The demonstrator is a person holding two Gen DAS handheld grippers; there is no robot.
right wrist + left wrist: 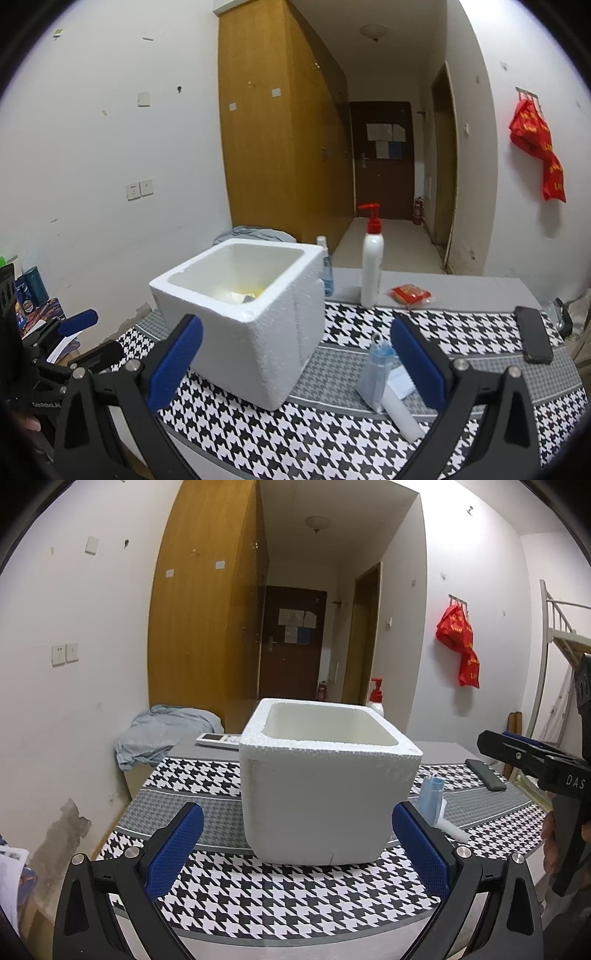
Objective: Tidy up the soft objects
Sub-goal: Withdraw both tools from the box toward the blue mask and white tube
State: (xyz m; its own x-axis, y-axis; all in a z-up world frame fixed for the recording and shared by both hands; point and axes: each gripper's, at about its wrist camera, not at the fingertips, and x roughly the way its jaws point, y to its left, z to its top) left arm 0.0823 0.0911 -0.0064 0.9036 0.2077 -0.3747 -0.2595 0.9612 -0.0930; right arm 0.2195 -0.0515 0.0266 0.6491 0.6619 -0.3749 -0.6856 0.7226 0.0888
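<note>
Two grippers hang wide open and empty in front of me: the left gripper [297,843] facing the white foam box [325,786], the right gripper [295,363] above the houndstooth cloth [295,435]. Just right of the box lies a soft blue pouch [376,373]. Something yellow, perhaps cloth, sits inside the box. Farther back stands a pump bottle [372,266].

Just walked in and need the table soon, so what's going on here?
A person holds a claw in each hand over the houndstooth table, sorting soft things into the white foam box. Both the left claw and right claw are open and empty. Something yellowish already lies in the box. A clear blue-tinted pouch lies beside it, nearest the right claw, not yet picked up.
</note>
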